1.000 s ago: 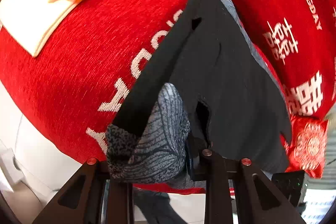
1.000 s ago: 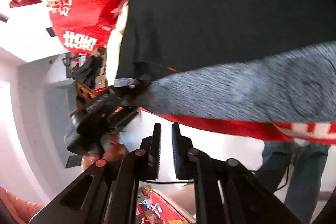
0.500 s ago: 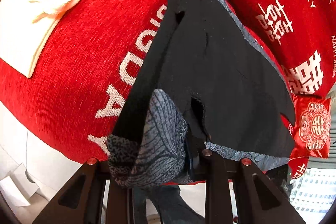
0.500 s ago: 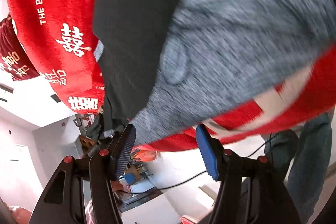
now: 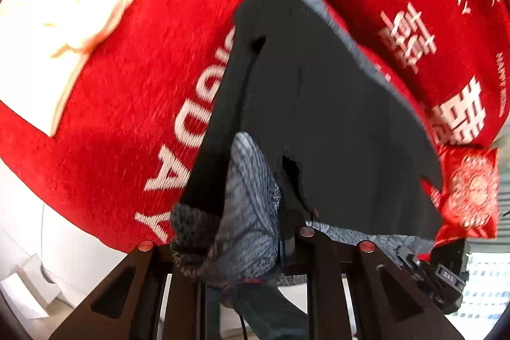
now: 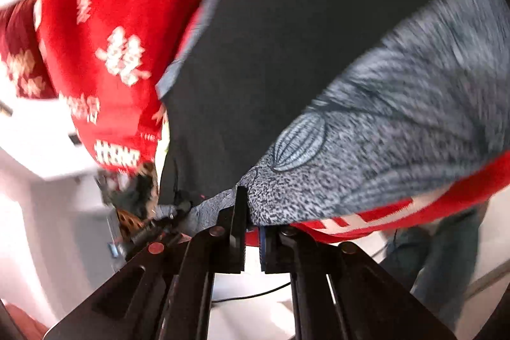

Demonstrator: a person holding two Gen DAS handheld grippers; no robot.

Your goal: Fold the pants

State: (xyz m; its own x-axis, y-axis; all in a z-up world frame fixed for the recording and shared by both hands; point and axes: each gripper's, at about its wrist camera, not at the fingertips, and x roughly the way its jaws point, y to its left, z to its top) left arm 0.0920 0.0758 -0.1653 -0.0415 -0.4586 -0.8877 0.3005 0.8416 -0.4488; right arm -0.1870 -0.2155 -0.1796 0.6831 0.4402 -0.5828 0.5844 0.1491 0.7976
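The pants [image 5: 334, 123] are dark with a grey patterned outer side. They lie spread on a red cloth [image 5: 134, 78] with white lettering. My left gripper [image 5: 242, 247] is shut on a bunched grey corner of the pants at the near edge. In the right wrist view the pants [image 6: 318, 53] fill the upper frame, with the grey patterned side [image 6: 398, 129] folded over. My right gripper [image 6: 251, 212] is shut on the grey edge of the pants at the cloth's front edge.
A cream folded cloth [image 5: 63, 15] lies at the far left on the red cloth. A red embroidered cushion [image 5: 468, 190] sits at the right. The person's jeans-clad legs [image 6: 446, 260] stand below the edge. The right gripper's body [image 5: 436, 276] shows at lower right.
My right gripper was open around the grey edge half a second ago and has closed on it. My left gripper keeps its hold and has shifted slightly.
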